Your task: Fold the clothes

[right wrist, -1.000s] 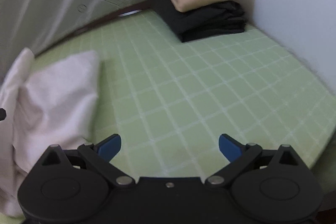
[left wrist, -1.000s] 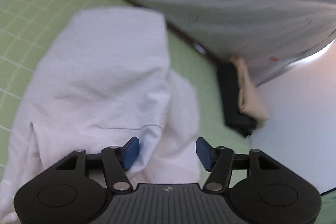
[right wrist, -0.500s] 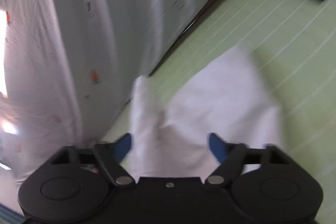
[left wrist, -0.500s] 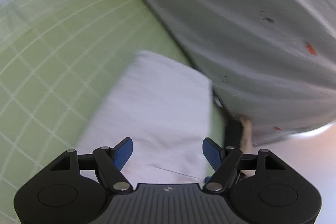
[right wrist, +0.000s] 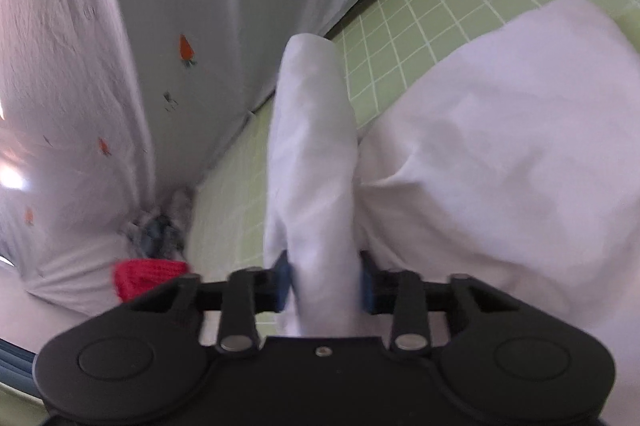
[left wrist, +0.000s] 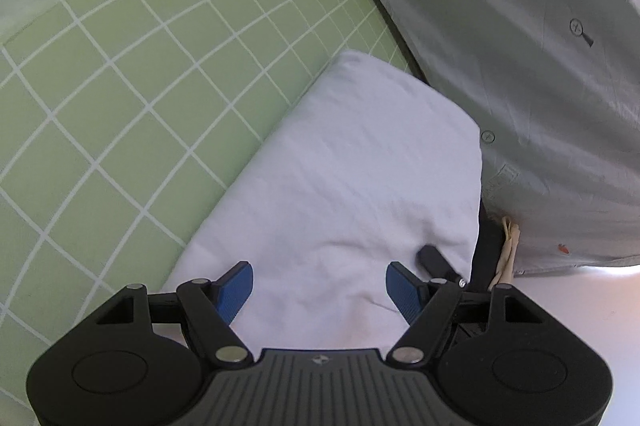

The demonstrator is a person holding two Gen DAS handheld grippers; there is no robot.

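Green grid mat [left wrist: 120,74], left hand-held gripper [left wrist: 320,288] spread wide, right hand-held gripper [right wrist: 325,284] pinching white garment [right wrist: 316,146].

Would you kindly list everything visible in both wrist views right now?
white garment: one, white, lying on the mat beside the curtain; a narrow part is pinched in the right tool.
green grid mat: one, light green with white lines, under the garment.
curtain: one, pale grey with small orange prints, hanging along the mat's edge.
folded stack: one, dark with beige, mostly hidden behind the garment.
red item: one, red, by the curtain foot; blurred.
left tool: open over the garment.
right tool: shut on the garment.
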